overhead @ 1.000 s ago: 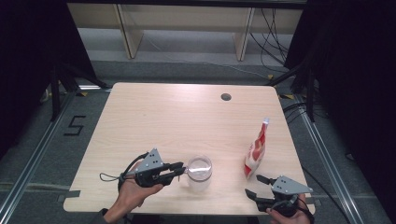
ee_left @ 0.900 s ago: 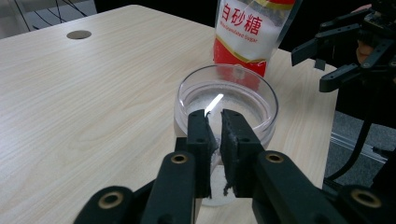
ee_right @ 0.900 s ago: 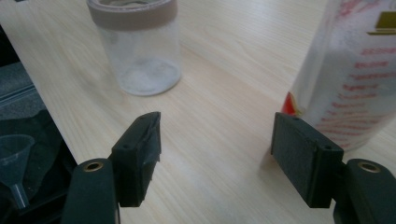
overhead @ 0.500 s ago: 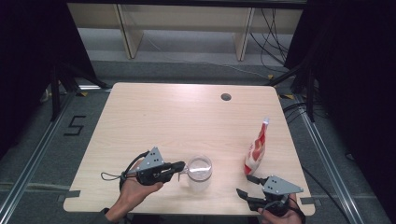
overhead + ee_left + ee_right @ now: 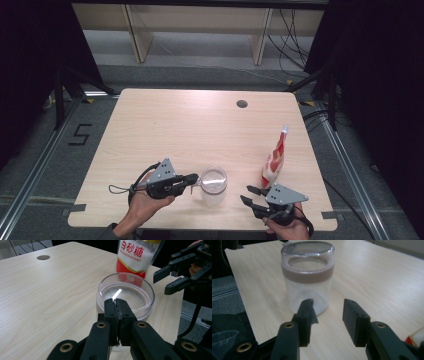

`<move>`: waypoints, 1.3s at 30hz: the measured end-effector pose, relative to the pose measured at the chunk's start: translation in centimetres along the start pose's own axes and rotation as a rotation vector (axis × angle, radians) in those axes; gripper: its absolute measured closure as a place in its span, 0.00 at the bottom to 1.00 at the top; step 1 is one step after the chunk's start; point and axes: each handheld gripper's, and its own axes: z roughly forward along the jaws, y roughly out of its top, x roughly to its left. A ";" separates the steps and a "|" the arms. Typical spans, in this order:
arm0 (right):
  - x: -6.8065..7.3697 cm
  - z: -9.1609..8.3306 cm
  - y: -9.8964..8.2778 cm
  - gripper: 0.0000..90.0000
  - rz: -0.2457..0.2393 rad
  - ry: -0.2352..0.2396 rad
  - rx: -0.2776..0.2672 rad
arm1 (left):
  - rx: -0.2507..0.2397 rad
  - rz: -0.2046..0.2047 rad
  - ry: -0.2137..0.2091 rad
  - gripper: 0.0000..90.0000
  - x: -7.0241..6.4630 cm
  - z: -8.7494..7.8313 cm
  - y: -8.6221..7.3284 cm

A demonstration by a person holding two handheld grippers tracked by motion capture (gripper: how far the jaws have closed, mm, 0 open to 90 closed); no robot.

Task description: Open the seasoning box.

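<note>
A clear jar (image 5: 213,186) with a see-through lid and white grains at the bottom stands near the table's front edge; it also appears as jar (image 5: 125,293) and jar (image 5: 307,275). My left gripper (image 5: 194,178) lies level on its left, jaws pressed together (image 5: 116,302), with the tips at the lid's near rim. I cannot tell if anything thin is pinched. My right gripper (image 5: 247,194) points at the jar from the right. Its jaws (image 5: 328,305) have just been closing, with nothing between them and the jar a little ahead. A red and white sugar bag (image 5: 275,160) stands behind it.
The wooden table (image 5: 200,125) has a round cable hole (image 5: 242,104) at the back right. The sugar bag (image 5: 136,255) stands just behind the jar in the left gripper view. A clear funnel (image 5: 224,338) shows low beside the table's front edge. Shelving stands beyond the table.
My right gripper has slid left along the front edge toward the jar, and its jaws have narrowed. The left gripper, jar and bag have stayed in place.
</note>
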 end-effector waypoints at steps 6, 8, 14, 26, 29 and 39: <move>0.0 1.2 0.8 0.79 -0.041 0.005 -0.005 | -0.004 0.000 0.001 0.97 0.0 0.0 -0.1; 0.0 1.5 0.9 0.82 -0.048 0.009 -0.004 | -0.006 0.000 0.002 0.97 0.0 0.0 -0.1; 0.1 2.0 1.3 0.89 -0.069 0.021 -0.010 | -0.007 0.005 0.003 0.97 0.0 0.0 -0.1; 0.3 2.7 2.1 0.93 -0.079 0.026 -0.020 | -0.009 0.001 -0.002 0.97 0.0 0.0 -0.3; 0.5 2.9 2.3 0.93 -0.078 0.022 -0.031 | -0.008 0.005 -0.003 0.97 -0.1 0.0 -0.3; 0.7 3.5 3.4 0.96 -0.094 0.050 -0.045 | -0.013 0.002 -0.011 0.97 0.0 0.0 -0.4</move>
